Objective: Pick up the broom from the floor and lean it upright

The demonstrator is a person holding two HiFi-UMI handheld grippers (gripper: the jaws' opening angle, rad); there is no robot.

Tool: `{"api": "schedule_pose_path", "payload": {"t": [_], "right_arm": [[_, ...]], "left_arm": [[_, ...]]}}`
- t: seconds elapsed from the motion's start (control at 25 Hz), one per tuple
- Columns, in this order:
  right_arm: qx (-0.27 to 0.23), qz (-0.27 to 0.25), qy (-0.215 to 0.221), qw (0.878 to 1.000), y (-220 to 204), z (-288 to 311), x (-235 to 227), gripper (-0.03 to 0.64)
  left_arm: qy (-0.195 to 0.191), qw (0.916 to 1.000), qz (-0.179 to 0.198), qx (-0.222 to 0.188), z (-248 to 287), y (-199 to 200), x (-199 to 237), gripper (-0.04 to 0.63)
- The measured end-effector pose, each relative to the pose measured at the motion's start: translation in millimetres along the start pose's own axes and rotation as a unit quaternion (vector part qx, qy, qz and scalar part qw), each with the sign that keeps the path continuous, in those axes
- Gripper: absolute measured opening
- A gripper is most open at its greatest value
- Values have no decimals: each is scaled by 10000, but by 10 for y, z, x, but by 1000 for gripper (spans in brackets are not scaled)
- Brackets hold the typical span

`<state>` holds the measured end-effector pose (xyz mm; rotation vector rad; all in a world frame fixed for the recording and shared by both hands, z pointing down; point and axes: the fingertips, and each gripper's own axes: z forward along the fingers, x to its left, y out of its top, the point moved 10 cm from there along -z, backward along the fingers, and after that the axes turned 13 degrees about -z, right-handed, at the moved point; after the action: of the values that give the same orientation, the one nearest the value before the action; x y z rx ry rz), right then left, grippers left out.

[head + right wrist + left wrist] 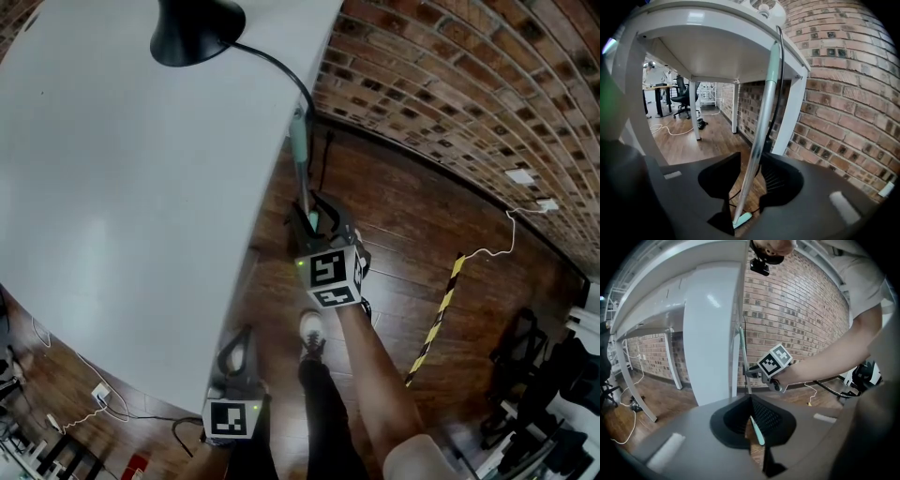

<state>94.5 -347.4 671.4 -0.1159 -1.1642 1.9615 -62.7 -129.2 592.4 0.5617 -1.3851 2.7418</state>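
Progress, done: the broom point(299, 150) is off the floor point(403, 225) along its length and is stood nearly upright, so the lift and the leaning are judged complete.
Progress, remaining: the right tongs point(315, 221) are to be drawn clear of the handle, and it is to be confirmed that the lean holds unaided.
Left tongs point(240, 345): carried low beside the counter point(141, 206), well apart from the broom; the tips are seen clenched together in the left gripper view, with nothing grasped.
Counter: white top with a black lamp point(197, 28) on it; its right edge is used as the rest for the broom.
Broom, position: the foot is set on the wooden floor and the upper handle is laid against the counter edge, close to the brick wall point(450, 84).
Broom, appearance: a slim silvery metal handle is fitted with a mint-green sleeve at the top and a small mint-green piece at the foot; bristles cannot be made out. A black cable point(780, 70) is run beside the handle.
Right tongs: released, spread wide with the lower handle standing between them; no pressing by the pads is seen.
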Motion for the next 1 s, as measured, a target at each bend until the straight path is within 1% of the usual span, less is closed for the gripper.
{"api": "schedule_pose_path", "payload": {"t": [0.12, 0.24, 0.32, 0.4, 0.44, 0.6, 0.76, 0.88, 1.0], "right_arm": [[38, -89, -195, 9998, -36, -125, -3, 118], [135, -96, -127, 9998, -111, -251, 38, 89], [191, -54, -159, 9997, -142, -358, 39, 68], [198, 17, -230, 9995, -147, -493, 41, 21], [183, 55, -261, 9995, -141, -580, 53, 14], [111, 376, -374, 9985, -30, -1022, 130, 12], [46, 707, -504, 9962, 175, -1534, 166, 12], [-14, 954, -630, 9934, 328, -1897, 179, 12], [-136, 1028, -711, 9921, 503, -2212, 190, 12]], "left_arm": [[-8, 10000, 7, -28, 33, 25, -8, -3], [-25, 10000, 11, -78, 24, 43, -27, -3], [-28, 9999, 56, -82, -1, 57, -38, -3], [6, 9999, 44, -94, -48, 78, -52, -3], [12, 9999, 44, -105, -87, 92, -64, -3], [-92, 9994, 280, -185, -294, 219, -116, -3], [-158, 9987, 321, -359, -521, 417, -173, -3], [-243, 9976, 492, -417, -729, 566, -227, -3], [-270, 9972, 521, -462, -937, 688, -293, -3]]}}
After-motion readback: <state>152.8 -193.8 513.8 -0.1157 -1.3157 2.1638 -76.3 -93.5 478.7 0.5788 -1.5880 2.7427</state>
